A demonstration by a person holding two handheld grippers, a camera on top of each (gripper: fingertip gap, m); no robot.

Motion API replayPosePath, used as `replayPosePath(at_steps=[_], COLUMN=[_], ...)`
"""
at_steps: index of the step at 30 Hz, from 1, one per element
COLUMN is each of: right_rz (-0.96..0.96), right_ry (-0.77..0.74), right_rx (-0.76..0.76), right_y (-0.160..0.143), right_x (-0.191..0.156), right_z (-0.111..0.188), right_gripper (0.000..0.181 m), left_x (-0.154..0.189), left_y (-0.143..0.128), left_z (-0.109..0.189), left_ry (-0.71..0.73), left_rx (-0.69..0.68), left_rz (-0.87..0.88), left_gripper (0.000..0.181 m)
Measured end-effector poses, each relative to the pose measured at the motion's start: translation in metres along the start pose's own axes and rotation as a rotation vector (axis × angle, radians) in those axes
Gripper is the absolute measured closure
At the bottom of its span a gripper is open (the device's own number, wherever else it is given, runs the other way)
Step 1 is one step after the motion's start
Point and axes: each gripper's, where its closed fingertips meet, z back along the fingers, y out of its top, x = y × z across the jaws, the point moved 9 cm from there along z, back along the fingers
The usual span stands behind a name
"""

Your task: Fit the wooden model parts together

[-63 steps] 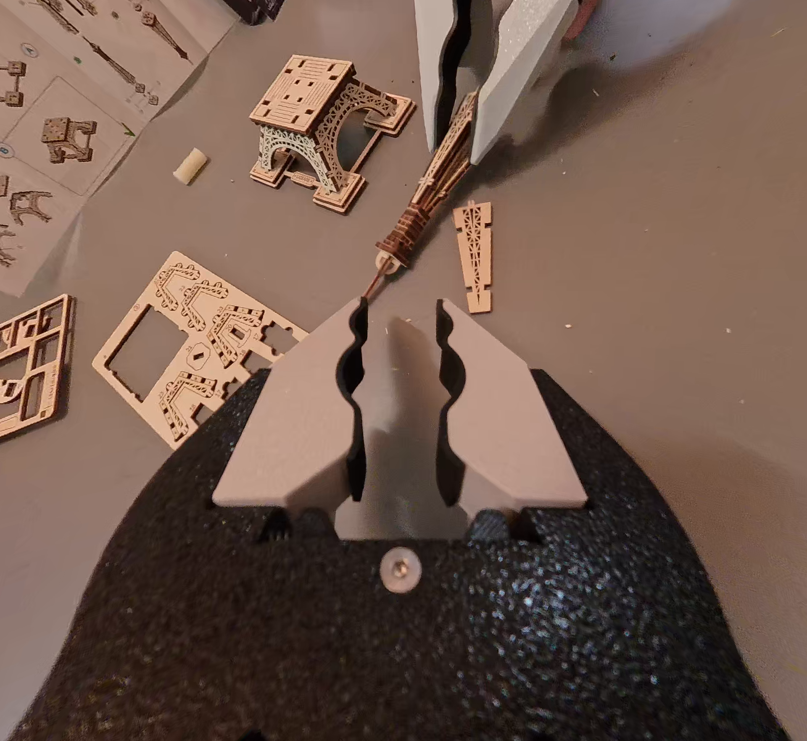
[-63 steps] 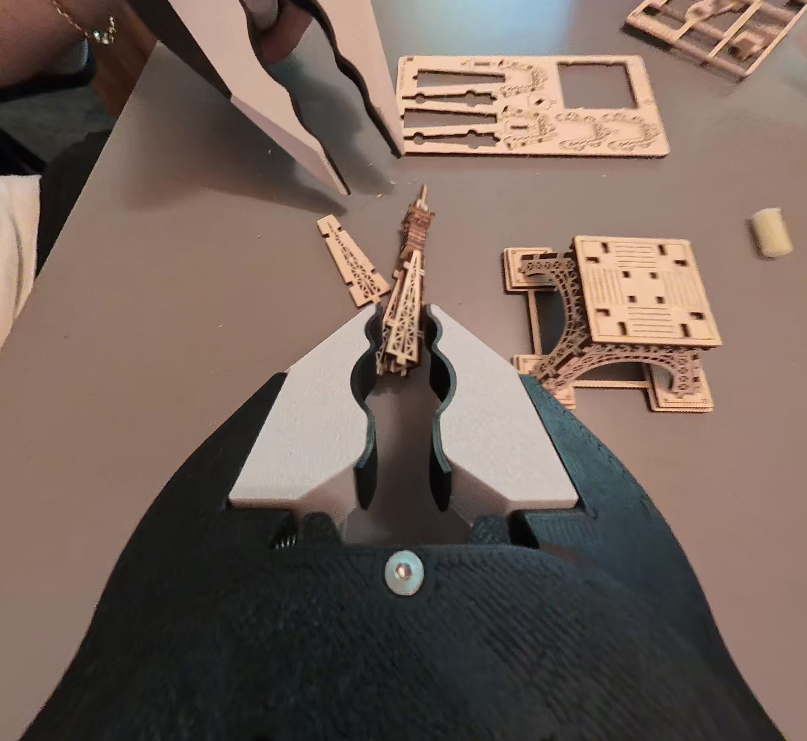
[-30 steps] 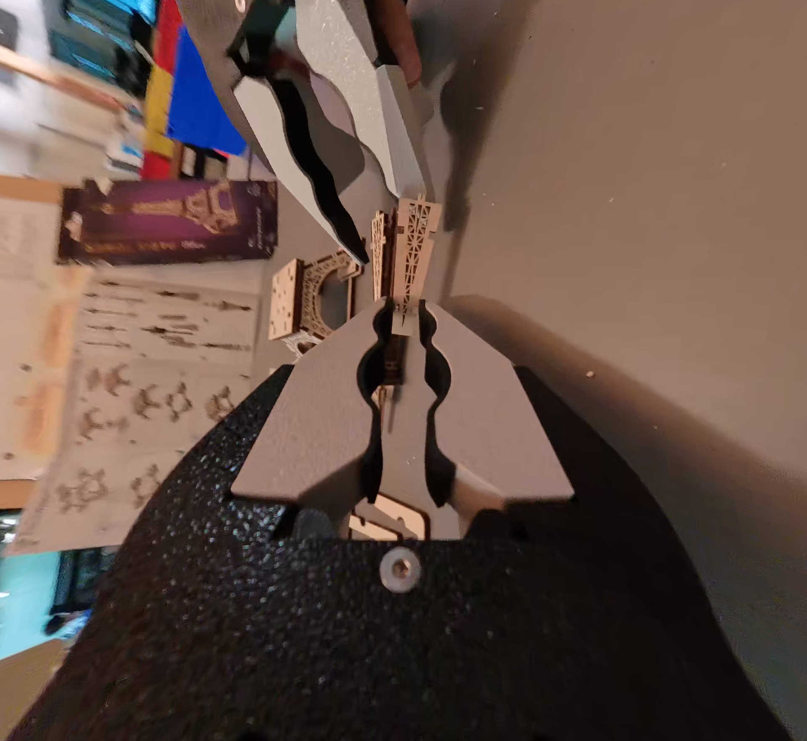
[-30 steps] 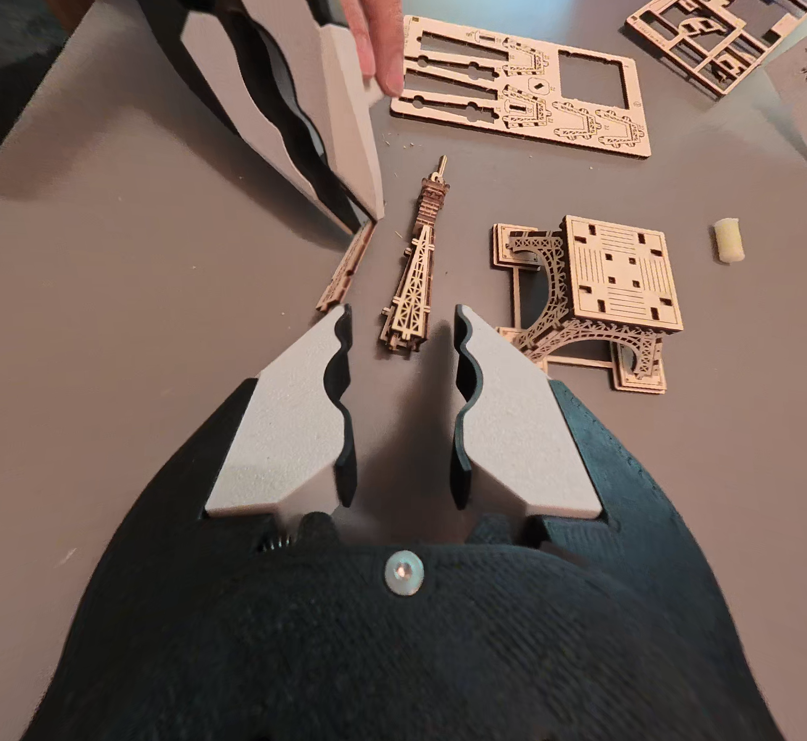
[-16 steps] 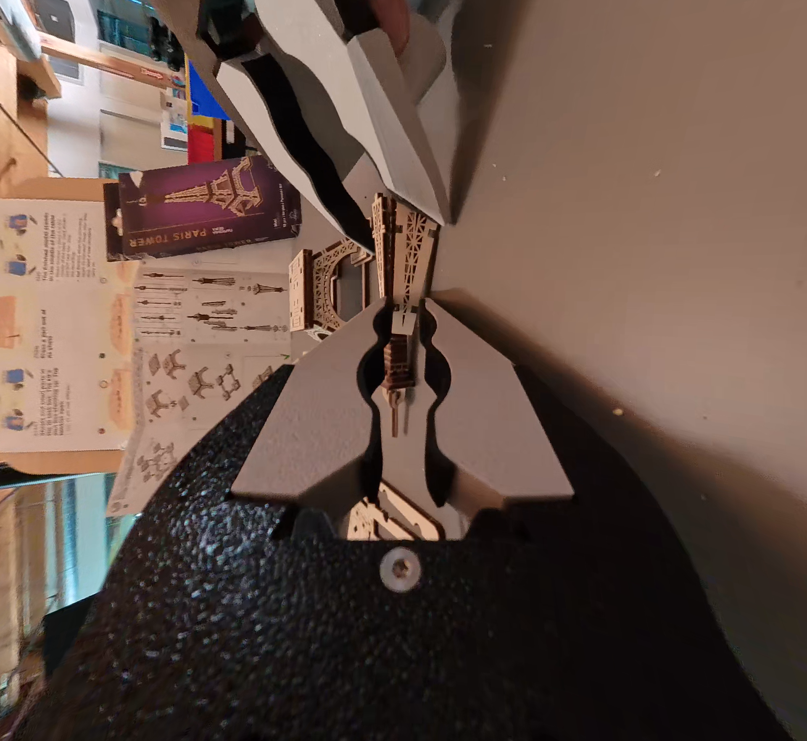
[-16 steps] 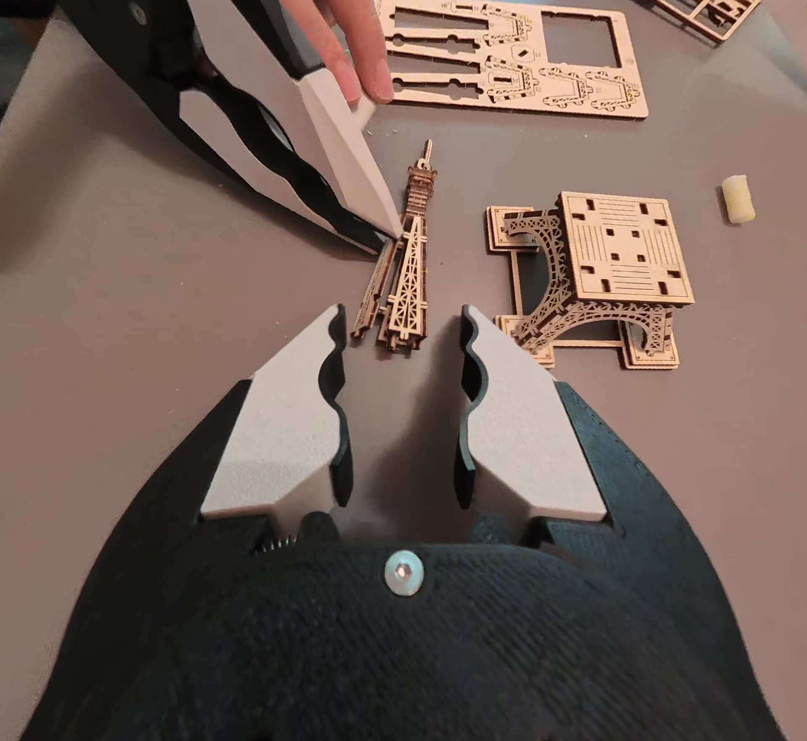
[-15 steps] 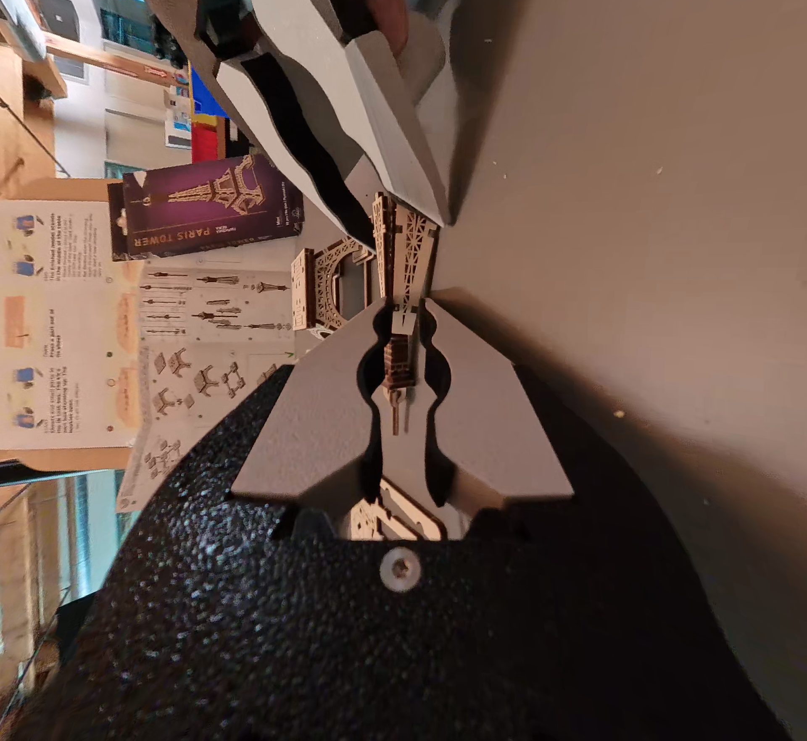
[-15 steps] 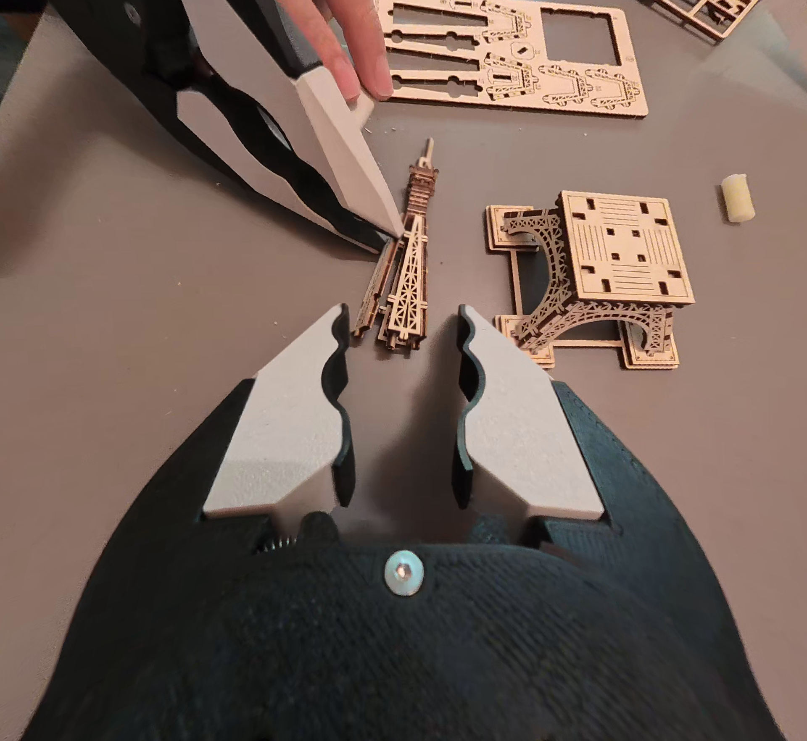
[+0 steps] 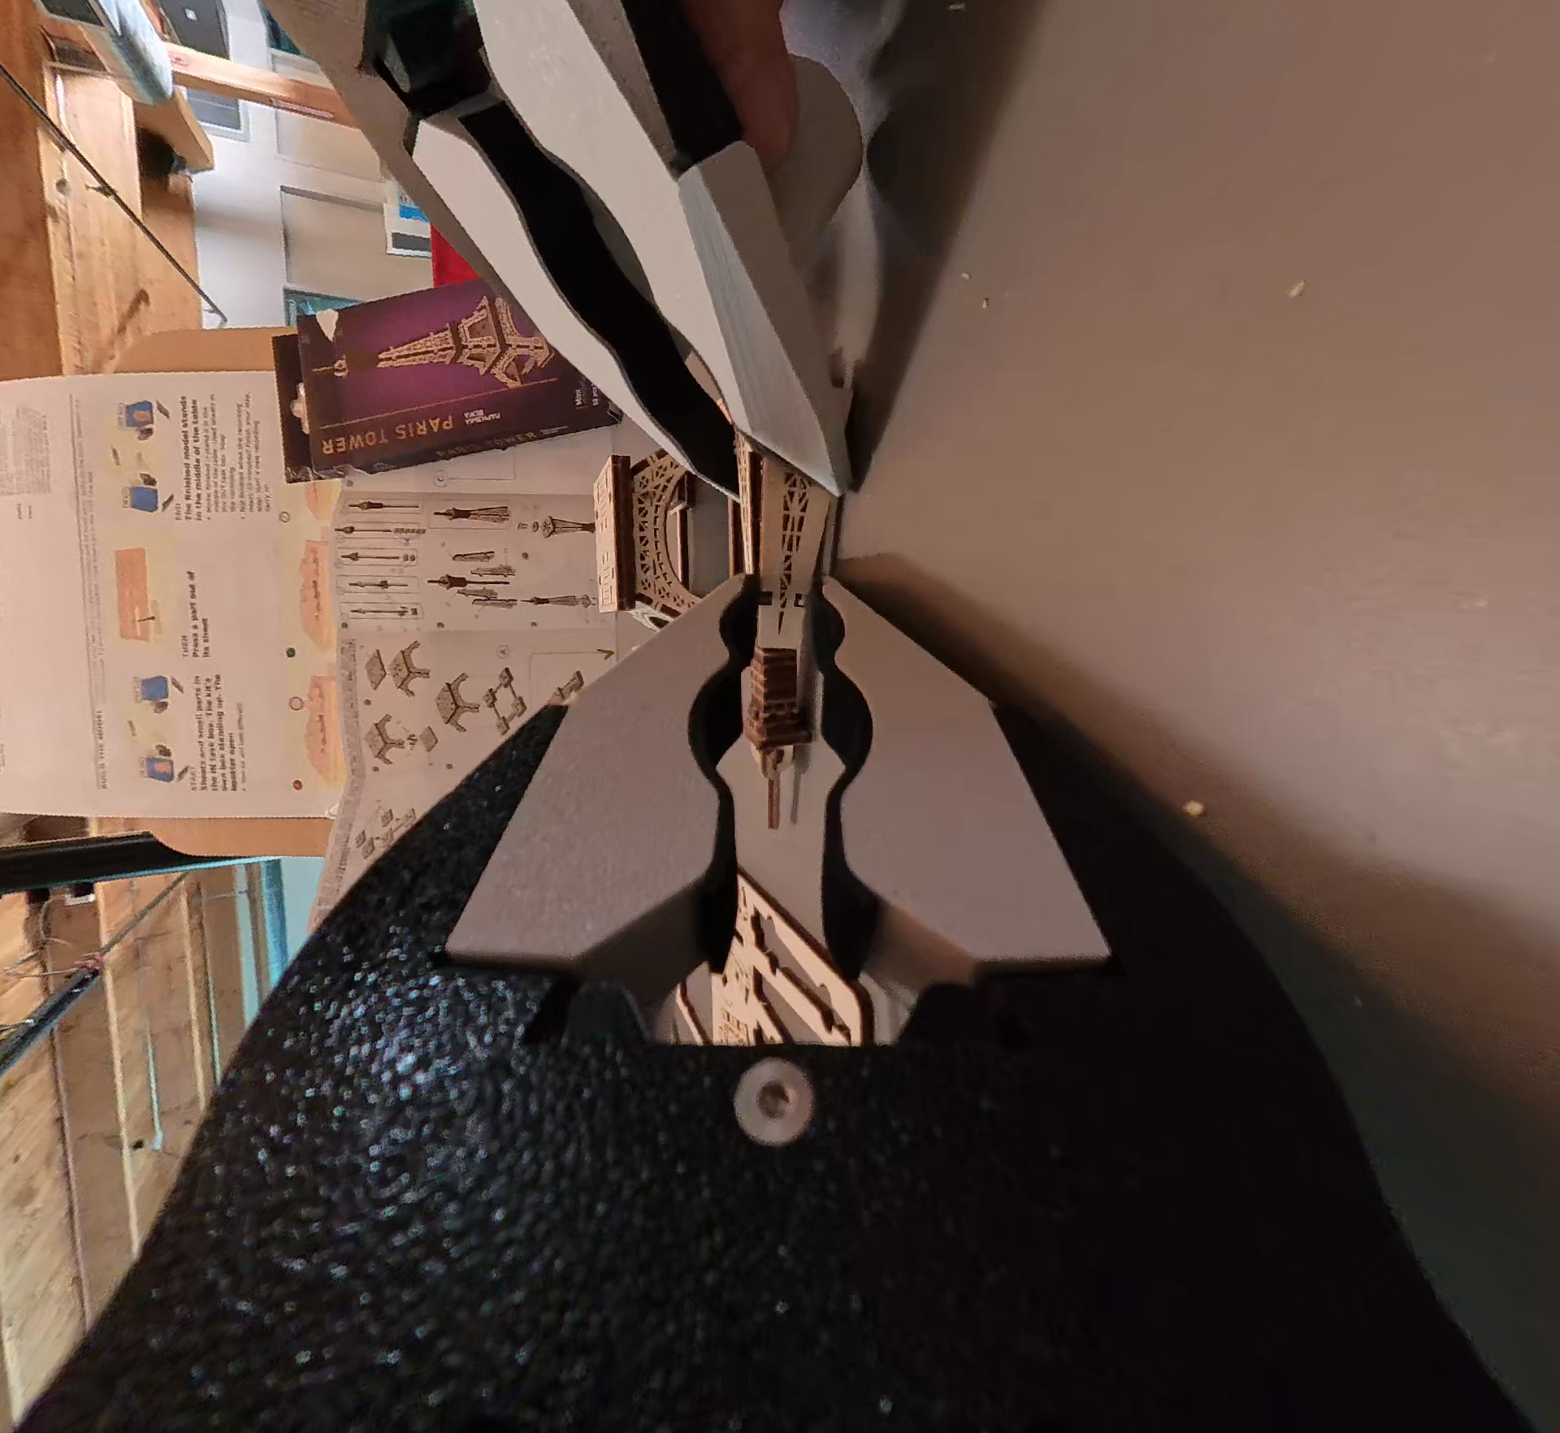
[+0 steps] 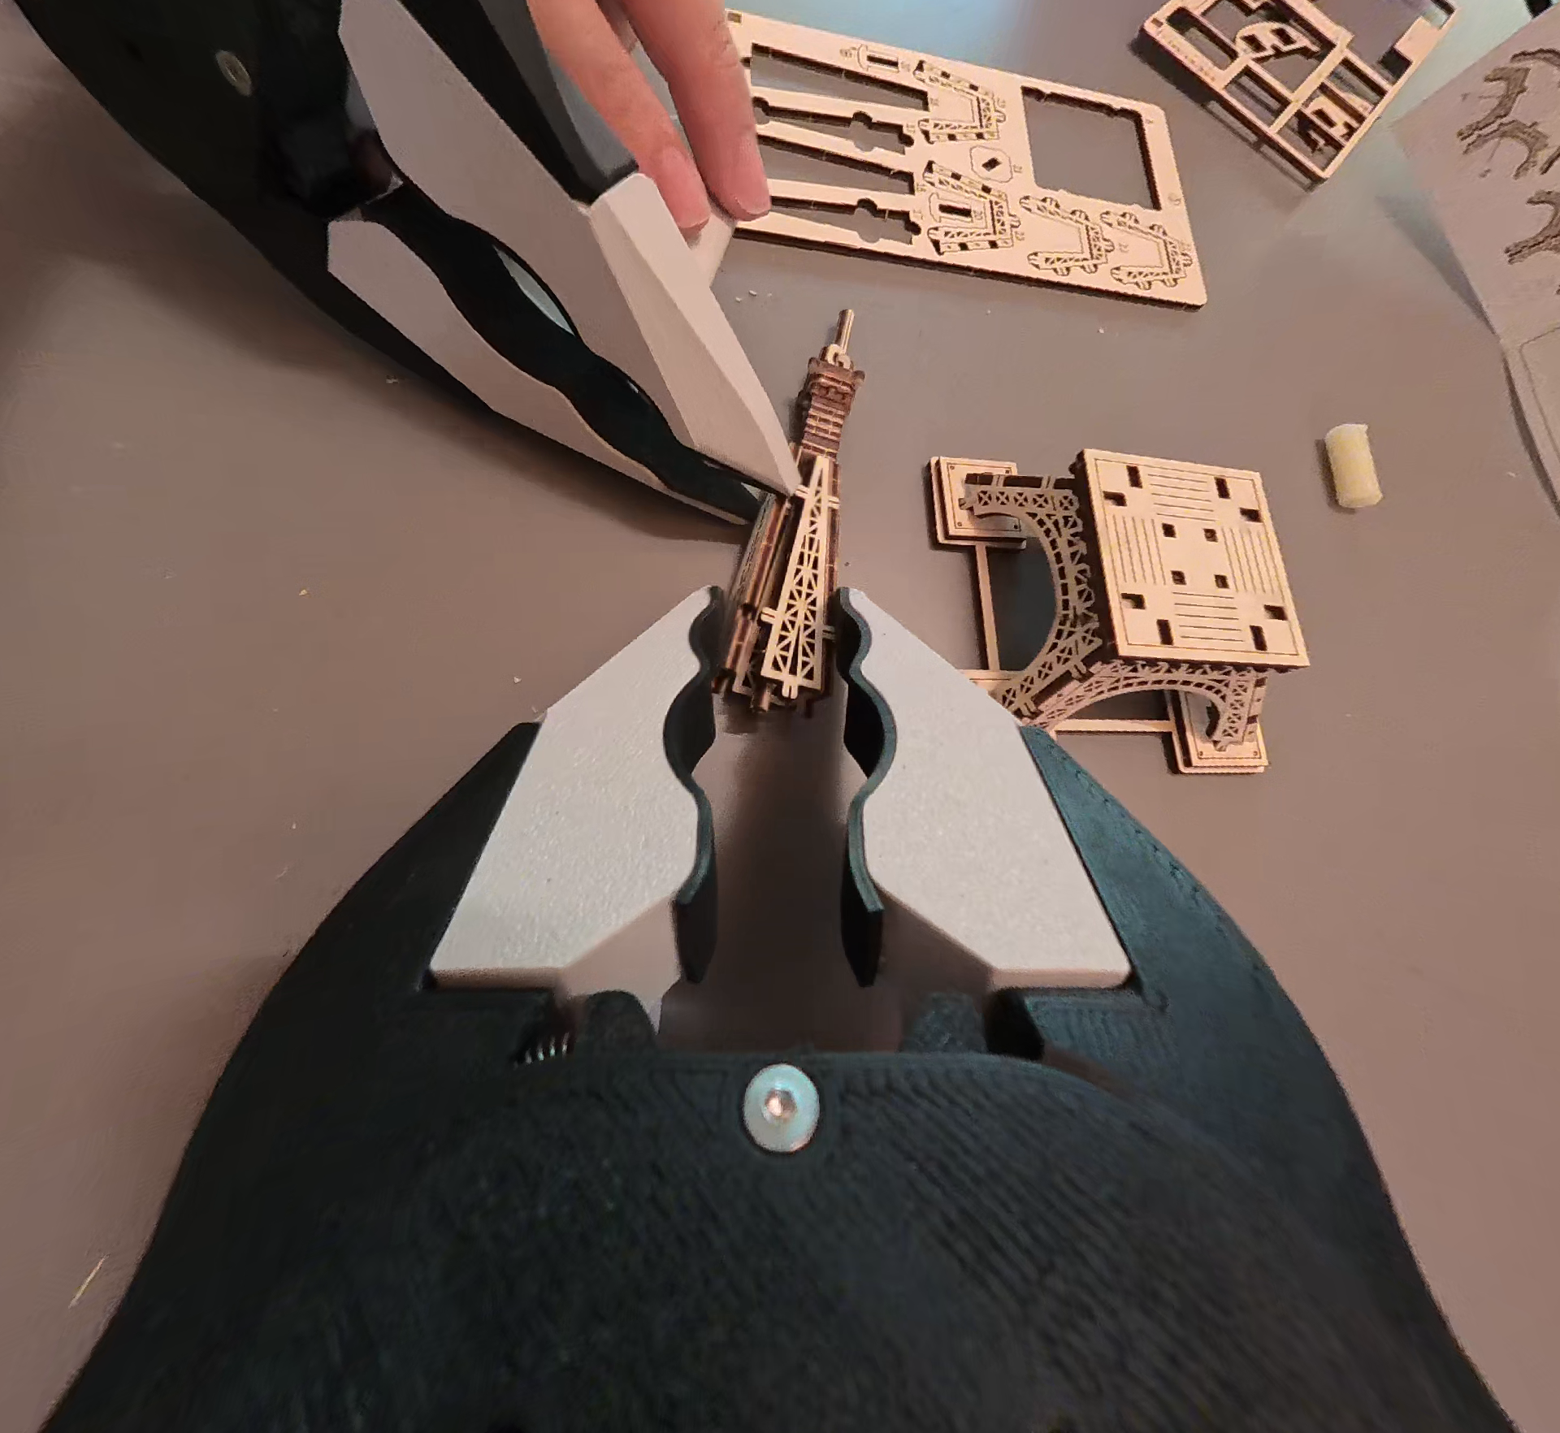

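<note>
While the slim pale wooden lattice spire with its dark brown tip (image 10: 806, 574) lies flat on the grey table (image 10: 338, 591), both tools crowd in on it from opposite ends. The right gripper (image 10: 772, 607) has its grey fingers drawn narrow around the spire's wide foot, which fills the gap between them; I cannot tell whether the pads actually press on it. The left gripper (image 9: 783, 595) is rolled onto its side, jaws nearly closed on a thin flat wooden lattice panel (image 10: 754, 548). That panel stands on edge against the spire's left flank, touching it. A person's bare hand (image 10: 675, 84) rests along the left gripper's upper finger.

Just right of the spire sits the arched wooden tower base with a square slotted deck (image 10: 1182, 548). Beyond lie a rectangular punched-out wooden part sheet (image 10: 971, 152) and a smaller cut-out wooden frame (image 10: 1300, 17). A small cream foam cylinder (image 10: 1351, 477) lies farther right. From the left wrist view, a purple kit box (image 9: 439, 396) and a white printed instruction sheet (image 9: 169, 591) lie behind the base.
</note>
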Motion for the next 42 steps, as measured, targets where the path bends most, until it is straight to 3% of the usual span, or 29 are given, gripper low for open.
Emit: replayPosePath(at_steps=[8,16,19,22,25,32,42], right_rz=[0.021,0.021,0.021,0.013,0.017,0.051,0.098], right_ry=[-0.028,-0.028,-0.026,-0.020,-0.023,-0.037,-0.045], right_rx=[0.001,0.001,0.001,0.000,0.000,0.008,0.028], right_y=[0.000,0.000,0.000,0.000,0.001,0.001,-0.006], right_x=[-0.001,-0.002,-0.001,-0.001,-0.001,-0.003,-0.004], right_z=[0.000,0.001,0.000,0.000,0.000,0.000,0.010], right_gripper=[0.158,0.158,0.158,0.158,0.158,0.159,0.153], left_x=[-0.007,-0.024,-0.034,-0.038,-0.042,-0.044,-0.041], left_y=[-0.008,-0.015,-0.017,-0.018,-0.021,-0.021,-0.021], left_z=[0.006,-0.002,-0.011,-0.018,-0.025,-0.035,-0.033], left_ry=[-0.036,-0.255,-0.347,-0.542,-0.612,-0.711,-0.697], left_rx=[0.048,0.110,0.122,0.170,0.192,0.206,0.232], left_rz=[0.162,0.398,0.410,0.494,0.534,0.568,0.560], left_gripper=[0.156,0.142,0.145,0.144,0.145,0.158,0.162])
